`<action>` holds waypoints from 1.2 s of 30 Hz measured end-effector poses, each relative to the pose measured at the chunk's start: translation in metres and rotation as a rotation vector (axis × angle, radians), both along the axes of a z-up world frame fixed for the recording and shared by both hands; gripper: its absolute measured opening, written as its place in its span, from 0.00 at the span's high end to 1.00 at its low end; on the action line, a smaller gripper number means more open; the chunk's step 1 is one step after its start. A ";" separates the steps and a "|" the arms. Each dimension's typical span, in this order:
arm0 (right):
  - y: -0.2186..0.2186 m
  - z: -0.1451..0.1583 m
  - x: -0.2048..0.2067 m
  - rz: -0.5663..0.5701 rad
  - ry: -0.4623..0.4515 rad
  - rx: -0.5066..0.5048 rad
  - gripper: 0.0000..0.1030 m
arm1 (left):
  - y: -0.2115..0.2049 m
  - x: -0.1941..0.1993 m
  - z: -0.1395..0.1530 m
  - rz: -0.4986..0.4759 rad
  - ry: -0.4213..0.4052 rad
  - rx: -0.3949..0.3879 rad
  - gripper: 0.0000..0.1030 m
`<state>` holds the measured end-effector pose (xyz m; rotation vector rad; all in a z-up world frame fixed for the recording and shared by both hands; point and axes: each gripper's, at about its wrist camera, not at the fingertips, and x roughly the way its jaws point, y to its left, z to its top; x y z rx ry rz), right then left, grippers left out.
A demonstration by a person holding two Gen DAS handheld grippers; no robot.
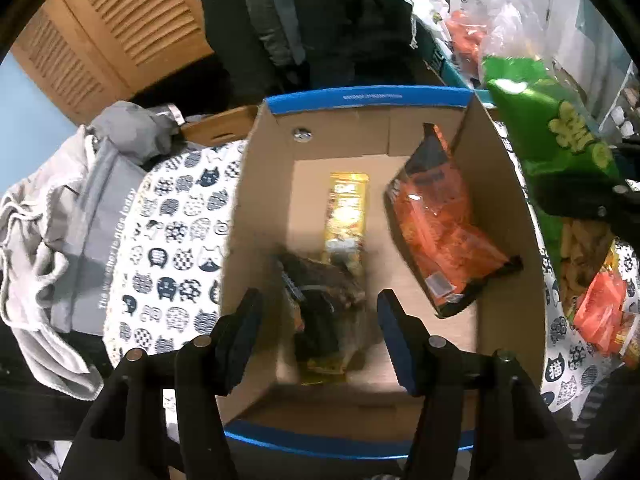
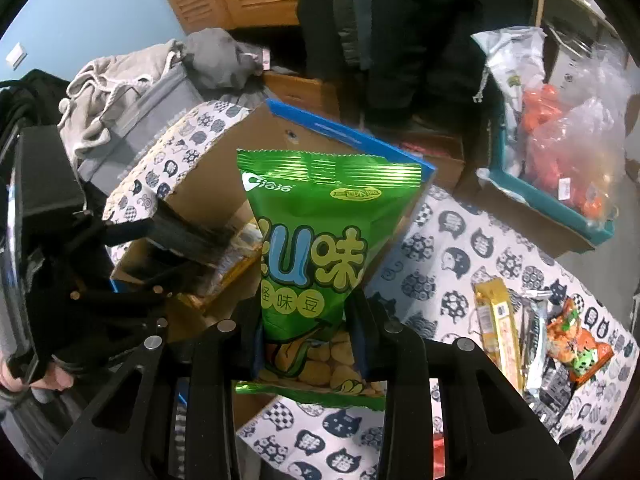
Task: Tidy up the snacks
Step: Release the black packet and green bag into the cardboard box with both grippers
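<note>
A cardboard box [image 1: 264,184] with blue rims sits on a cat-print cloth. It holds an orange snack bag [image 1: 440,232], a yellow packet [image 1: 347,208] and a dark packet [image 1: 320,300]. My left gripper [image 1: 320,316] is open above the dark packet, which lies loose between its fingers. My right gripper [image 2: 306,340] is shut on a green bean-snack bag [image 2: 316,248], held upright beside the box [image 2: 216,184]. The green bag also shows in the left wrist view [image 1: 560,128] at the right of the box.
Several loose snack packets [image 2: 532,336] lie on the cat-print cloth [image 2: 452,248] at the right. A teal-edged box of plastic-bagged goods [image 2: 560,152] stands behind. Grey clothes [image 1: 68,216] are piled left of the box. A wooden louvred door [image 1: 120,28] is at the back.
</note>
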<state>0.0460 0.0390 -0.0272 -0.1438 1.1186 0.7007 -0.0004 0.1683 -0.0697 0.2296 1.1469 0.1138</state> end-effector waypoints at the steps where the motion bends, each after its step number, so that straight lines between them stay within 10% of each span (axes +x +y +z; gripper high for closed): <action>1: 0.003 -0.001 0.001 0.004 0.005 0.003 0.69 | 0.001 0.000 0.003 0.001 -0.003 0.003 0.34; 22: 0.044 -0.020 0.011 0.049 0.095 0.029 0.68 | 0.026 -0.003 0.015 0.064 -0.029 -0.041 0.30; 27: 0.040 -0.018 0.010 0.039 0.090 0.029 0.45 | 0.018 -0.004 0.017 0.041 -0.032 -0.039 0.30; 36: 0.019 -0.004 0.009 -0.003 0.037 0.015 0.33 | 0.007 -0.005 0.020 0.021 -0.036 -0.057 0.30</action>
